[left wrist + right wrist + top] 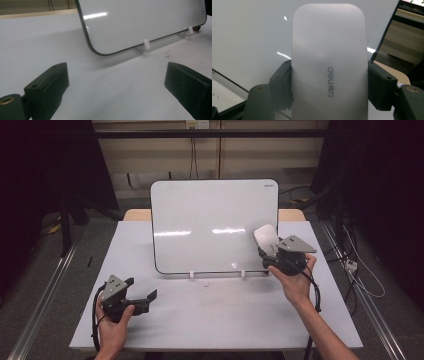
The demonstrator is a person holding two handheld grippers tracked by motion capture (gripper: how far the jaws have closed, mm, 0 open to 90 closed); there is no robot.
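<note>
Right tool (270,251) pinching whiteboard eraser (329,67), held at whiteboard (210,227) just ahead. Left tool (142,297) spread, idle on bench (210,315). Next, likely: press eraser flat, wipe across.

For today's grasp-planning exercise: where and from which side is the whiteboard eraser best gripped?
Grip the eraser across its two long, flat side edges near its lower half, coming from its rear end, as the right gripper does; those parallel sides suit the jaws and leave its front free.
</note>
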